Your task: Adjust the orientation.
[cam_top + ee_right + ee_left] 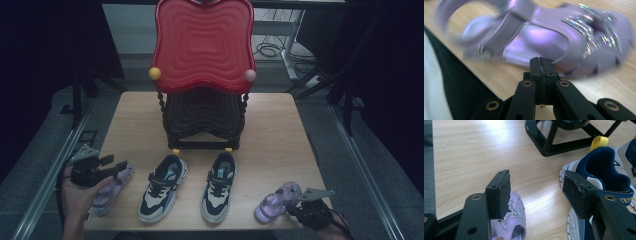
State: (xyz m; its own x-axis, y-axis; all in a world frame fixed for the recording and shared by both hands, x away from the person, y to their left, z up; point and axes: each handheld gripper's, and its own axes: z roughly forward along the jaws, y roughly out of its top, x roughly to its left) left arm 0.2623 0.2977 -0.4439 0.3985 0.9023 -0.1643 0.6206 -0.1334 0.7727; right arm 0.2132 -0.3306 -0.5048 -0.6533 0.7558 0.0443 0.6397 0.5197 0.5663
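Two purple sandals (112,190) (276,201) sit at opposite tabletop (280,135) edges, unpaired and off the rack (203,120), left gripper (536,192) gaping wide over one, right gripper (541,65) pinched empty beside the other.

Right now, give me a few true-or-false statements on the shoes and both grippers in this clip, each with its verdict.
1. The right gripper has its jaws shut. True.
2. The left gripper is clamped on a sneaker. False: its jaws stand open over the table.
3. Two sneakers stand between two purple sandals. True.
4. The red chair lies tipped on its side. False: it stands upright behind the shoes.
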